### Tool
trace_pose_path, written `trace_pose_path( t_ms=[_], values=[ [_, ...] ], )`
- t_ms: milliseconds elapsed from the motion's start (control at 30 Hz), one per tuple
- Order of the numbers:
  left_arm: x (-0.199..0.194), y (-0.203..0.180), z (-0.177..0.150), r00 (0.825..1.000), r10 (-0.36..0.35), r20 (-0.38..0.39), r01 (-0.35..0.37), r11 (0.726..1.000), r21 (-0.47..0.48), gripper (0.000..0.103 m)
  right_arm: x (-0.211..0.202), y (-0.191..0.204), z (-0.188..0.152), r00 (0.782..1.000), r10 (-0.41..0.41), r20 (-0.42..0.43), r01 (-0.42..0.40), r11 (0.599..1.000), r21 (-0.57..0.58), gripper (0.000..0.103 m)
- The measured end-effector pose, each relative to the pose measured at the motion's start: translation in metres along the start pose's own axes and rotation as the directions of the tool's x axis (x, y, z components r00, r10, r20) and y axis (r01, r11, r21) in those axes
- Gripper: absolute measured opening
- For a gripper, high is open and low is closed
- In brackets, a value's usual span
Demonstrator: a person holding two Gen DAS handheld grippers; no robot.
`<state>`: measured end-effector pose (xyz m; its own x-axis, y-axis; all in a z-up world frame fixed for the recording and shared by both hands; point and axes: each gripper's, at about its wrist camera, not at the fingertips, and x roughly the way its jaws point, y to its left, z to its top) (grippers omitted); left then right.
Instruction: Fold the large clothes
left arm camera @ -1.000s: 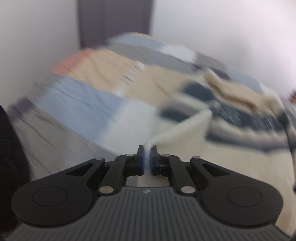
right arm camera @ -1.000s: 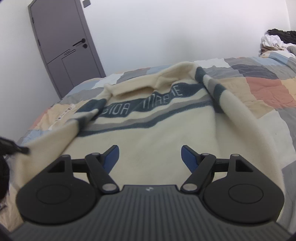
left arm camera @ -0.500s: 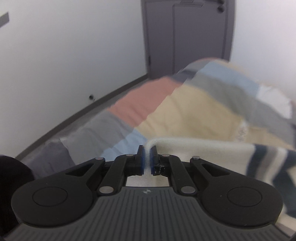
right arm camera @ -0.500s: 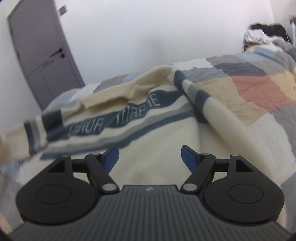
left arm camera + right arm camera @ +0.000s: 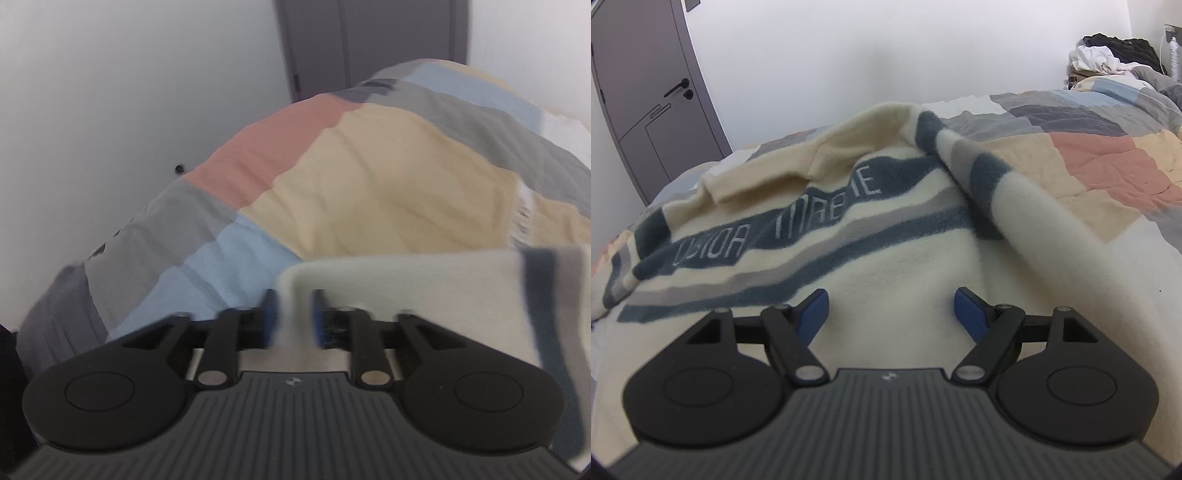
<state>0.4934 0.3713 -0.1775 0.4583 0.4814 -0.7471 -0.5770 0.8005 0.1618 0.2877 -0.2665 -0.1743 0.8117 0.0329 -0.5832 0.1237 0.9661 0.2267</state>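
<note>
Sweater lies spread on the bed, right under and ahead of the right gripper. Its blue pads stand far apart, with nothing pinched between them, just above the cream cloth. Ahead of these jaws run dark blue and grey stripes with pale letters. One sleeve runs from far ahead down past the right side of the jaws.

The left gripper has the cream end of the other sleeve between its jaws. They are opening, and a small gap shows on each side of the cloth, so the pads no longer squeeze it. The sleeve stretches off to the right of these jaws, with a dark stripe near the picture edge.

Beyond the left jaws is the patchwork blanket, then a white wall and a grey door. Far to the right of the right jaws sits a pile of clothes.

The left picture is blurry, so the pads are hard to see well. The sweater's near edge is hidden under both grippers.
</note>
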Motion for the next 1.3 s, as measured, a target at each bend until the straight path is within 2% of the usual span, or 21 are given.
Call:
trace_pose_path(
  t_ms=[33, 200, 333, 533, 567, 633, 700, 733, 833, 967, 1000, 1133, 1200, 1300],
  values=[
    [-0.008, -0.001, -0.001, 1.0, -0.018, 0.005, 0.019, 1.0, -0.006, 0.044, 0.0, 0.0, 0.0, 1.0, 0.001, 0.002, -0.001, 1.0, -0.002, 0.078],
    [-0.064, -0.016, -0.007, 0.992, -0.117, 0.053, 0.117, 0.993, -0.01, 0.045, -0.012, -0.003, 0.001, 1.0, 0.025, 0.014, -0.025, 1.0, 0.005, 0.076],
    [-0.12, -0.037, -0.021, 0.966, -0.243, 0.087, 0.243, 0.97, 0.014, 0.045, -0.029, -0.006, 0.002, 0.999, 0.022, 0.034, -0.022, 1.0, 0.005, 0.076],
    [-0.198, -0.072, -0.075, 0.901, -0.429, 0.064, 0.424, 0.902, 0.075, 0.046, -0.064, -0.015, 0.005, 0.996, 0.01, 0.093, -0.011, 1.0, 0.007, 0.076],
    [-0.211, -0.075, -0.088, 0.883, -0.466, 0.064, 0.461, 0.884, 0.071, 0.046, -0.071, -0.018, 0.006, 0.995, 0.006, 0.101, -0.007, 1.0, 0.009, 0.076],
    [-0.238, -0.076, -0.118, 0.829, -0.552, 0.094, 0.55, 0.834, 0.045, 0.046, -0.084, -0.022, 0.005, 0.994, -0.003, 0.108, 0.001, 1.0, 0.021, 0.076],
    [-0.257, -0.084, -0.145, 0.8, -0.596, 0.075, 0.591, 0.803, 0.079, 0.046, -0.097, -0.026, 0.002, 0.995, -0.007, 0.104, 0.004, 0.999, 0.032, 0.076],
    [-0.267, -0.088, -0.158, 0.789, -0.61, 0.073, 0.601, 0.791, 0.112, 0.046, -0.104, -0.027, -0.001, 0.995, -0.005, 0.103, 0.001, 1.0, 0.031, 0.076],
    [-0.292, -0.1, -0.197, 0.774, -0.627, 0.094, 0.602, 0.773, 0.2, 0.046, -0.12, -0.034, -0.008, 0.995, -0.008, 0.099, 0.003, 0.999, 0.043, 0.076],
    [-0.295, -0.111, -0.243, 0.747, -0.664, 0.042, 0.647, 0.74, 0.185, 0.046, -0.121, -0.046, -0.011, 0.993, -0.085, 0.079, 0.079, 0.994, 0.079, 0.076],
    [-0.289, -0.116, -0.254, 0.746, -0.666, 0.017, 0.653, 0.736, 0.179, 0.046, -0.119, -0.048, -0.011, 0.99, -0.121, 0.073, 0.115, 0.99, 0.082, 0.076],
    [-0.26, -0.129, -0.292, 0.762, -0.641, -0.094, 0.646, 0.745, 0.167, 0.046, -0.113, -0.062, -0.015, 0.966, -0.255, 0.051, 0.247, 0.962, 0.12, 0.076],
    [-0.247, -0.134, -0.303, 0.777, -0.616, -0.127, 0.629, 0.758, 0.173, 0.045, -0.111, -0.072, -0.017, 0.96, -0.278, 0.032, 0.27, 0.95, 0.155, 0.076],
    [-0.246, -0.137, -0.308, 0.782, -0.613, -0.112, 0.622, 0.754, 0.214, 0.045, -0.102, -0.085, -0.02, 0.964, -0.263, -0.03, 0.262, 0.939, 0.221, 0.075]
  ],
)
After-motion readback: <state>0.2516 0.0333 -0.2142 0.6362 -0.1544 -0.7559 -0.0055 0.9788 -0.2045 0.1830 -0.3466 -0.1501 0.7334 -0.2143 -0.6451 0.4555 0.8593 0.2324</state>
